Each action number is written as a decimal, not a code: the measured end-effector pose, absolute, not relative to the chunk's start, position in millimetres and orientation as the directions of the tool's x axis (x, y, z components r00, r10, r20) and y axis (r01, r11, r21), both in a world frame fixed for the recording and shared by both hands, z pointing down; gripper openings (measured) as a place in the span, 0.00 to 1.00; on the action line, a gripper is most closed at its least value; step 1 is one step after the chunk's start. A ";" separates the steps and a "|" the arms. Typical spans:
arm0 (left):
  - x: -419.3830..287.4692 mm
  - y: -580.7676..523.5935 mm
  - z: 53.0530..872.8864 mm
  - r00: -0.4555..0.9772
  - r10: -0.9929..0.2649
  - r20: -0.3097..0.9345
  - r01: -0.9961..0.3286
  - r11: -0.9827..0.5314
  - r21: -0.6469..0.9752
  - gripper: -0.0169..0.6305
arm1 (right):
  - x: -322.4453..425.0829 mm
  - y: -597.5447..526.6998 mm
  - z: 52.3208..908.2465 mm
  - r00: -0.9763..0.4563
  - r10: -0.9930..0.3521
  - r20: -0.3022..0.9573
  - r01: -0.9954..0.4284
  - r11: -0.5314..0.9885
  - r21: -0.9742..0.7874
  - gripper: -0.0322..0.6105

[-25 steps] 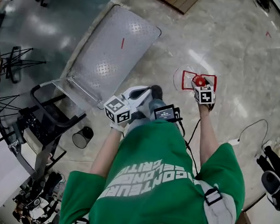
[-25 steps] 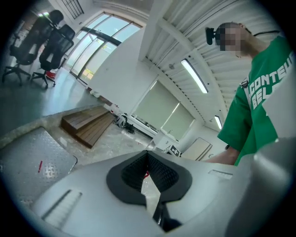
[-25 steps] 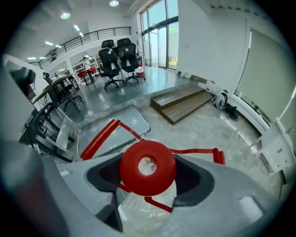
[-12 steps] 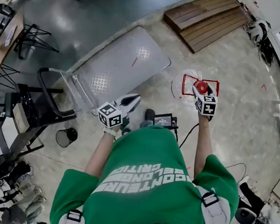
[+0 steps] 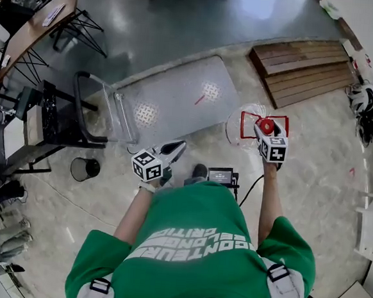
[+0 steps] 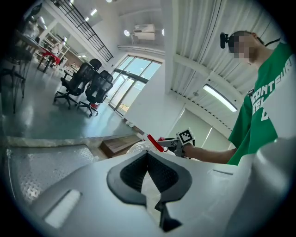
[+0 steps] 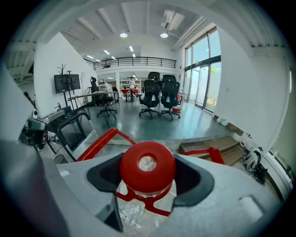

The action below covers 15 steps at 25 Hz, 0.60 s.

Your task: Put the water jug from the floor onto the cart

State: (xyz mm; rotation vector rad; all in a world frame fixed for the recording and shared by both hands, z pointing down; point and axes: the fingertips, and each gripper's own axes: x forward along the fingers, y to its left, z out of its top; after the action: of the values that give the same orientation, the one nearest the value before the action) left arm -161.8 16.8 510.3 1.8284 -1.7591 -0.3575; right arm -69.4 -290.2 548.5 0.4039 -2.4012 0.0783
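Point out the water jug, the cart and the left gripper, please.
water jug (image 7: 147, 166): right gripper view, red cap.
cart (image 5: 170, 105): head view, bare metal deck.
left gripper (image 6: 148, 155): left gripper view, between its fingertips.

Head view looks steeply down from above; both gripper views face outward, sharing the cart (image 5: 177, 102).

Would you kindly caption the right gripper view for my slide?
Right tool grips the water jug by its red cap, cart waiting behind.
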 end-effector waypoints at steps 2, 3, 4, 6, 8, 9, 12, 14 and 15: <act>-165.8 18.6 509.8 0.064 -0.978 0.198 -0.823 0.061 0.565 0.04 | -89.6 -284.7 548.6 -0.731 -0.218 0.646 -0.255 0.966 0.038 0.51; -167.8 19.3 508.8 0.046 -0.979 0.200 -0.824 0.076 0.562 0.04 | -99.4 -281.9 548.8 -0.738 -0.196 0.645 -0.228 0.973 0.034 0.51; -169.8 20.6 507.8 0.028 -0.979 0.200 -0.824 0.090 0.559 0.04 | -109.3 -278.8 549.6 -0.745 -0.174 0.644 -0.202 0.979 0.031 0.51; -173.6 26.2 506.8 -0.008 -0.979 0.202 -0.823 0.121 0.554 0.04 | -129.2 -270.0 552.9 -0.754 -0.133 0.643 -0.150 0.988 0.028 0.51; -176.2 35.6 508.9 -0.041 -0.976 0.213 -0.818 0.155 0.554 0.04 | -148.5 -258.1 557.3 -0.757 -0.091 0.647 -0.097 0.995 0.026 0.51; -177.1 40.8 511.1 -0.055 -0.974 0.221 -0.812 0.172 0.557 0.04 | -157.5 -252.0 559.5 -0.758 -0.071 0.648 -0.073 0.997 0.024 0.52; -182.4 56.1 519.4 -0.084 -0.966 0.243 -0.791 0.213 0.573 0.04 | -182.3 -235.1 564.8 -0.756 -0.019 0.655 -0.015 1.000 0.012 0.51; -188.7 62.8 523.6 -0.097 -0.963 0.250 -0.781 0.229 0.580 0.04 | -198.3 -225.6 565.5 -0.754 0.010 0.657 0.014 1.000 0.001 0.51; -192.7 63.2 524.6 -0.102 -0.963 0.249 -0.780 0.233 0.581 0.04 | -205.8 -222.9 564.9 -0.754 0.022 0.657 0.025 1.000 -0.005 0.51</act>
State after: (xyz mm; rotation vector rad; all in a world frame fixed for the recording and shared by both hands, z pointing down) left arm -192.7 63.2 524.6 1.5939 -1.9295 -0.4087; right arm -205.8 -222.9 564.9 -0.0321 -2.4245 -0.0048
